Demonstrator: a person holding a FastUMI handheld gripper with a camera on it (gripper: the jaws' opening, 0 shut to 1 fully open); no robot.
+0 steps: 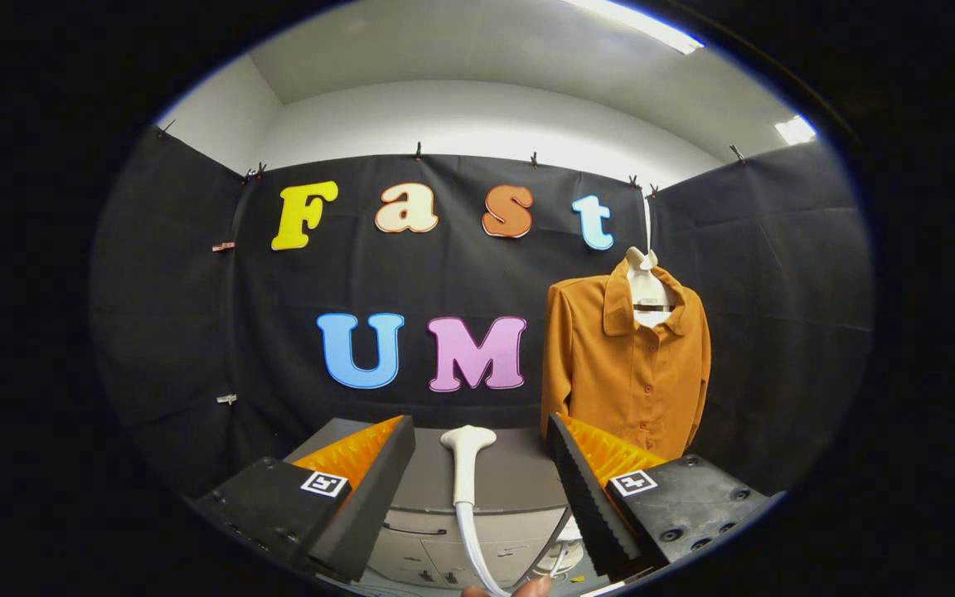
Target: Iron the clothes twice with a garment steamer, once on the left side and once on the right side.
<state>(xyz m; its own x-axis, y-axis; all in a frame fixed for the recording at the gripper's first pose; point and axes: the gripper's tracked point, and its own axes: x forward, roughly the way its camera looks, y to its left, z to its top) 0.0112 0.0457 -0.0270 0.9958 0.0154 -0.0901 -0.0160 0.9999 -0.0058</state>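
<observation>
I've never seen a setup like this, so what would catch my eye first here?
Probably the orange shirt, hanging on a white hanger against the black cloth wall, beyond the right finger. Next, the white garment steamer standing upright on a grey cabinet, seen between the open fingers of the gripper, which touch nothing.

No readable text, brand or number shows on any object. Each finger block of the hand-held gripper (477, 489) carries a square white tag with a black coded pattern (324, 483) (a marker, not letters). The second tag (632, 481) sits on the other block. A small label (515, 550) is stuck on the front of the cabinet (444, 547) beyond the fingers, too small and blurred to read. The shirt (627, 365), the hanger (647, 290) and the steamer head (467, 464) bear no legible marking. The gripper's fingers stand wide apart, with nothing pressed between them.
</observation>
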